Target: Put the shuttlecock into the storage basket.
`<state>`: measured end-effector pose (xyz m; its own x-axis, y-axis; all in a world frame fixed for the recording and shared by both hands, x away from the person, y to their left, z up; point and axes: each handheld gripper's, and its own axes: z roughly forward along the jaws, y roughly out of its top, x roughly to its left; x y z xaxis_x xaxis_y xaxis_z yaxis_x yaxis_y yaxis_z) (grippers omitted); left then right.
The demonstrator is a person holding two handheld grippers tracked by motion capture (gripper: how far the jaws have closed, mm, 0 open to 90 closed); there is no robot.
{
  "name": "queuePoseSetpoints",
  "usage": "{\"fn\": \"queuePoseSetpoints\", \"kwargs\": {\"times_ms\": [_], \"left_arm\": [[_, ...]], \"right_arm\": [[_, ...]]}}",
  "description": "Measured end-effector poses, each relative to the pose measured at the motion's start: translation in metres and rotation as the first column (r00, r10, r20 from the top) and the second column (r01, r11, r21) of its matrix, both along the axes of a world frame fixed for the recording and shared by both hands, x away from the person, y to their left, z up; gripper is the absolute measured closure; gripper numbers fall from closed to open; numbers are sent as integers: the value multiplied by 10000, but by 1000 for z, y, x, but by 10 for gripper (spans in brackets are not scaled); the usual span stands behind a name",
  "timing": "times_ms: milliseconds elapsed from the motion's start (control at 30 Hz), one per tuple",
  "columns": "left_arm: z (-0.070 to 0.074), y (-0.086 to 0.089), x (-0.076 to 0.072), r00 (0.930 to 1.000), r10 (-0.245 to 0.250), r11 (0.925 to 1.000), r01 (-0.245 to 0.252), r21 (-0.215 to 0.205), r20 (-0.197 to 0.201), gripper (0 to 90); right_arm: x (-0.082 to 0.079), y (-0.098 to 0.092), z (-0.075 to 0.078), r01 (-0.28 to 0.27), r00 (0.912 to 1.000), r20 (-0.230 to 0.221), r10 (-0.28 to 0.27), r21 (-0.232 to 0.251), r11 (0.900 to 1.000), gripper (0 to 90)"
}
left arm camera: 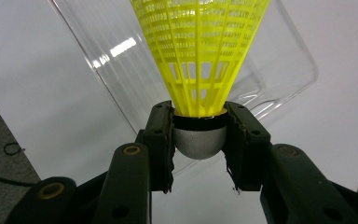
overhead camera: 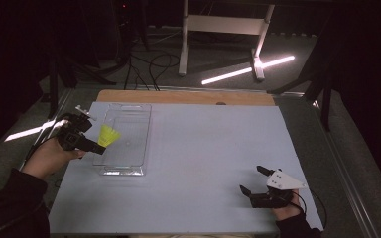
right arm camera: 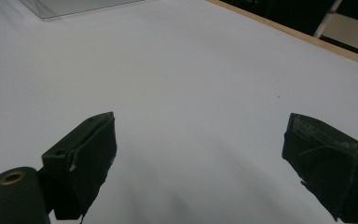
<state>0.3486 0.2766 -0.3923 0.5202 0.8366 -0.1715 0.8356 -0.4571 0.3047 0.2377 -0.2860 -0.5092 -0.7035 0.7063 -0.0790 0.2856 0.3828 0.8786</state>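
yellow shuttlecock (left arm camera: 199,56) in left gripper (left arm camera: 199,140)

Yellow plastic mesh shuttlecock (left arm camera: 200,51), glossy clear plastic tray (overhead camera: 124,136), matt white table cover (overhead camera: 203,163), wooden table edge (overhead camera: 178,96)

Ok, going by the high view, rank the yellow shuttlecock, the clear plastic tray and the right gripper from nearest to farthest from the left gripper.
1. yellow shuttlecock: clamped by its rounded base in the left gripper, above the tray's left side.
2. clear plastic tray: right beside that gripper, on the table's left part.
3. right gripper: far across the table, near the right front edge, jaws apart with nothing between them.
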Motion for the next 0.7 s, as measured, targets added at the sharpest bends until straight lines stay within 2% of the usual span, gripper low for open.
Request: {"fn": "queuePoseSetpoints", "kwargs": {"times_ms": [167, 433, 533, 700], "left_arm": [[-9, 0, 1, 10000, -42, 10000, 41, -87, -85, 654], [-26, 1, 4, 9994, 107, 9998, -102, 143, -314, 654], [-35, -2, 5, 9993, -10, 9997, 20, 256, -369, 654], [-41, -4, 7, 9988, -81, 9992, 99, 385, -487, 653]], "right_arm": [[0, 0, 0, 11, 10000, -19, -11, -5, 10000, 98], [0, 0, 0, 2, 10000, -71, -2, -26, 10000, 99], [0, 0, -1, -50, 10000, -65, 50, -44, 10000, 99], [1, 0, -1, -56, 10000, -59, 56, -50, 10000, 99]]}}
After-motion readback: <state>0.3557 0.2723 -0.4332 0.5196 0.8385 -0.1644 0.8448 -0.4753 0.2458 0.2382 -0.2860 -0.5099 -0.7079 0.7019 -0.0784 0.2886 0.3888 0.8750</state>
